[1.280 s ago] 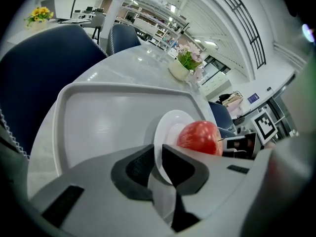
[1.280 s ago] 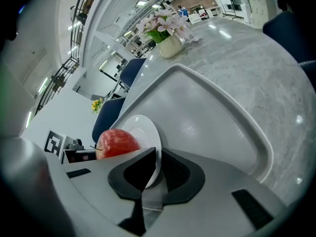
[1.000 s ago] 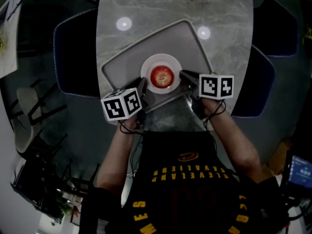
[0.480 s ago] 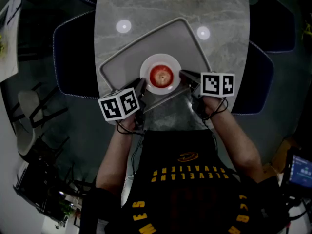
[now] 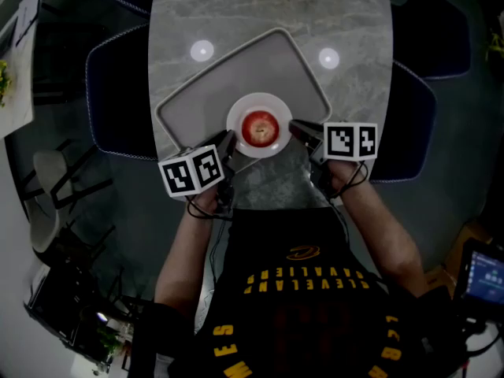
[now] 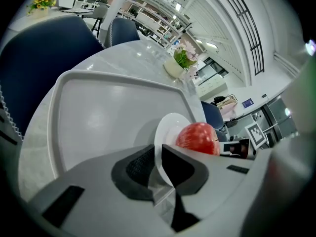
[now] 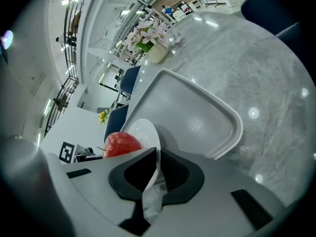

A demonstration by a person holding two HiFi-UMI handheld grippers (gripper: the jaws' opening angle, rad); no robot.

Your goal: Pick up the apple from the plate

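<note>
A red apple lies on a small white plate over the near edge of a grey tray. My left gripper is shut on the plate's left rim and my right gripper on its right rim. In the left gripper view the plate stands edge-on between the dark pads of the left gripper, with the apple just beyond. The right gripper view shows the plate's rim pinched by the right gripper, with the apple at the left. Neither gripper touches the apple.
The tray sits on a grey marble table. A pot of flowers stands at the table's far end. Dark blue chairs flank the table on both sides. The table's near edge is right in front of the person's body.
The plate with the apple has shifted a little toward the tray's near edge, held between both grippers. The right gripper moved slightly with it. Both grips are unchanged.
</note>
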